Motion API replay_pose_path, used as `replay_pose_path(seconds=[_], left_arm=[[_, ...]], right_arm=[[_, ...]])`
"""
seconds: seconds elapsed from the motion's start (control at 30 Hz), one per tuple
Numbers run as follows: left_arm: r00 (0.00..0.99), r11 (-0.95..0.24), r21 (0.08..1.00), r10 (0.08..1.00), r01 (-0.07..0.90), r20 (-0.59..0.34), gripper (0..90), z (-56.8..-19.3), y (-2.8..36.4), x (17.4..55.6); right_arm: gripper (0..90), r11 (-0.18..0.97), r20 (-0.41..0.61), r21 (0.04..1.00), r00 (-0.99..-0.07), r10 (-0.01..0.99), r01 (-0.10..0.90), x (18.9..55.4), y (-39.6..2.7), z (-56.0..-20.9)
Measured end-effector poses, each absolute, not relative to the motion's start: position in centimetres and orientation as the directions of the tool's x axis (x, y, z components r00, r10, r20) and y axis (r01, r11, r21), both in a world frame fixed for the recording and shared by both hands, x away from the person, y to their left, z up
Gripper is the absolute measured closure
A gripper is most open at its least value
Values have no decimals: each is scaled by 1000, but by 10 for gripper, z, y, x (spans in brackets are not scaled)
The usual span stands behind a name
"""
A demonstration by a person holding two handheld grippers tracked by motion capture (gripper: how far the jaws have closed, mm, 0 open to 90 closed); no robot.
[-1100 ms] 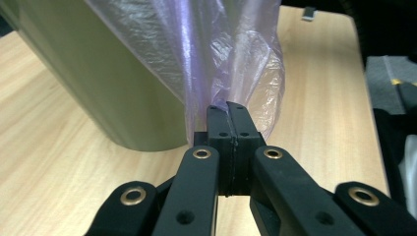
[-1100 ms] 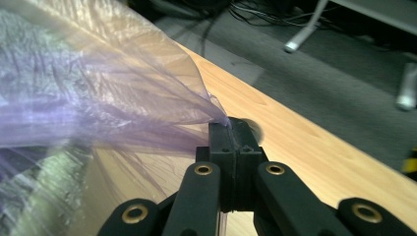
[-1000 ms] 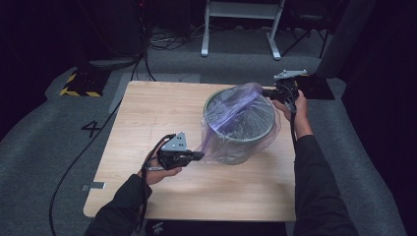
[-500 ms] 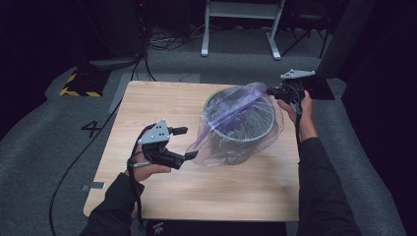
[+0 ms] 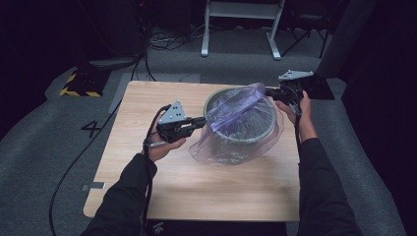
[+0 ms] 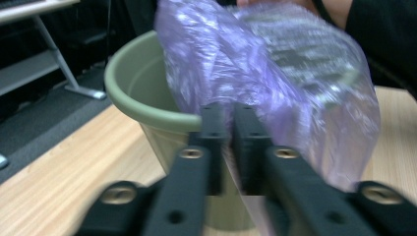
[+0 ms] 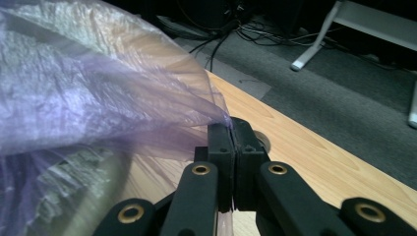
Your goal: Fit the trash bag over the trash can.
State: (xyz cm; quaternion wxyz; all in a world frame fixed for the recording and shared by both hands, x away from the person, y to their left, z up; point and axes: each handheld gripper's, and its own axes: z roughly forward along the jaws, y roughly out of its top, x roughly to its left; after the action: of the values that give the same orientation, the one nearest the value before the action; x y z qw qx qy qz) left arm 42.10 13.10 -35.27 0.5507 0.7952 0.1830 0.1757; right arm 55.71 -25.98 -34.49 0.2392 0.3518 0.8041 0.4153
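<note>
High view: my left gripper (image 5: 199,121) is clamped on the near-left edge of the purple plastic bag (image 5: 241,115), and my right gripper (image 5: 269,92) is clamped on its far-right edge, so the film stretches in 1 band across the mouth of the green bucket (image 5: 215,100) on the table (image 5: 147,191). The left jaws have just been closing, with film pinched between them. The bucket sits between my 2 hands, and the bag's taut line runs diagonally from one gripper to the other, so I judge the next spread must go crosswise to that line.
</note>
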Motion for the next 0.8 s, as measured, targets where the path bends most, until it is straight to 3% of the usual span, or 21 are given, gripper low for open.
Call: replay_pose_path(seconds=[0.13,0.27,0.37,0.4,0.5,0.57,0.67,0.7,0.8], left_arm=[[870,-328,939,487,100,77,899,-354,130,426],[853,-288,948,521,132,40,900,-356,134,437],[868,-214,965,496,149,-24,887,-356,137,441],[865,-195,968,500,160,-42,731,-354,138,441],[875,-171,967,477,188,-86,419,-349,138,443],[873,-197,960,481,199,-82,308,-347,134,444],[877,-234,948,474,216,-82,316,-346,127,448],[881,-234,949,466,212,-82,368,-346,126,450],[873,-261,944,484,200,-51,654,-347,126,455]], right_arm=[[889,416,-94,833,-648,756,364,557,-257,-347],[889,415,-89,831,-649,756,371,557,-256,-350],[887,415,-87,828,-645,760,378,558,-256,-352],[887,414,-87,829,-644,760,376,557,-255,-351],[887,412,-91,834,-645,759,367,556,-256,-348],[885,409,-90,836,-644,760,366,556,-256,-347],[884,406,-86,838,-647,758,365,555,-256,-346],[884,405,-85,839,-648,757,363,555,-255,-346],[881,410,-89,838,-650,755,361,554,-254,-346]])
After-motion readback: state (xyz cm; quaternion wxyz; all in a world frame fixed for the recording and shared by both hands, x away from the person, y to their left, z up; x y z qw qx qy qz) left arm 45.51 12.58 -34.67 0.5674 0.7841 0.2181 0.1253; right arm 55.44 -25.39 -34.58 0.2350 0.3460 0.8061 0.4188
